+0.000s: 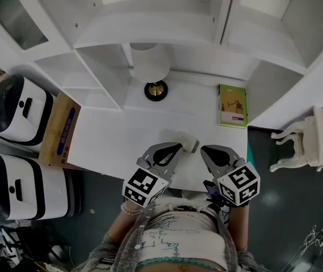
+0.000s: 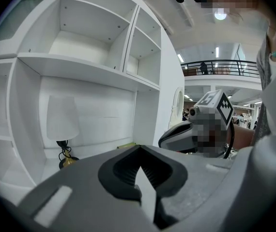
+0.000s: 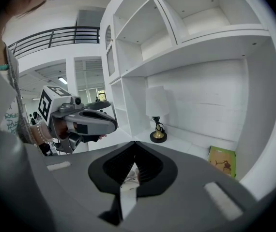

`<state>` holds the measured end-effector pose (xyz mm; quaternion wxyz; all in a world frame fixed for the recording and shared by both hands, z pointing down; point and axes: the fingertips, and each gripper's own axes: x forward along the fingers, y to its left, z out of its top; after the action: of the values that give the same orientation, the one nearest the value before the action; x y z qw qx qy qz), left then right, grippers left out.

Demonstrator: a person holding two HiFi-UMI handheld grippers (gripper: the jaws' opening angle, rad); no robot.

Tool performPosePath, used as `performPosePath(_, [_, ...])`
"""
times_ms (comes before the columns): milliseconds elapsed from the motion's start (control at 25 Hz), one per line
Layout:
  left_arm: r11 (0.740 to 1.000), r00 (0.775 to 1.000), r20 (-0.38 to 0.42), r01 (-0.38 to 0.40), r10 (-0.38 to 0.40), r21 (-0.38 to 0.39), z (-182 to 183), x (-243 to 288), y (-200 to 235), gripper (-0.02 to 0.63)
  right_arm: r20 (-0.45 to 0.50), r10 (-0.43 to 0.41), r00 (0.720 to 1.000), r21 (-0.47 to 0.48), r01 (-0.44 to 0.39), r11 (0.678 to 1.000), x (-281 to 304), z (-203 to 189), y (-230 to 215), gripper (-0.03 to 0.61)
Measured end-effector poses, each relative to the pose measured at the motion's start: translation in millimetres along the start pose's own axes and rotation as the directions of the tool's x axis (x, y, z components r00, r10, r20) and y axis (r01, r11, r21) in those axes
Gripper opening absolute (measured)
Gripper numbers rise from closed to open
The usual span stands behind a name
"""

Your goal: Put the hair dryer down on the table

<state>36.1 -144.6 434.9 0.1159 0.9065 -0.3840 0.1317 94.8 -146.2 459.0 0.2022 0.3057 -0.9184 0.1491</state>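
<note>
Low in the middle of the head view I hold the left hand-held gripper (image 1: pixel 175 148) and the right hand-held gripper (image 1: pixel 207 150) side by side, each with its jaws closed on nothing, while the pale hair dryer (image 1: pixel 187 141) lies on the white counter (image 1: pixel 122 135) between their tips.

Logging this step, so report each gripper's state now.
Left gripper: shut, nothing between the jaws.
Right gripper: shut, nothing between the jaws.
</note>
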Motion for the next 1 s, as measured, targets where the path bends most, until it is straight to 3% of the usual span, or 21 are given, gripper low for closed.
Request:
performPosePath(200, [0.999, 0.999, 0.043, -0.001, 0.003, -0.052, 7, -2, 0, 0.0, 0.042, 0.008, 0.999, 0.034, -0.01, 0.999, 0, 4, 1, 0.029])
performPosePath(1000, [0.998, 0.995, 0.1, -0.017, 0.023, -0.064, 21, -7, 1, 0.0, 0.101, 0.062, 0.993, 0.063, -0.068, 0.996, 5, 24, 18, 0.028])
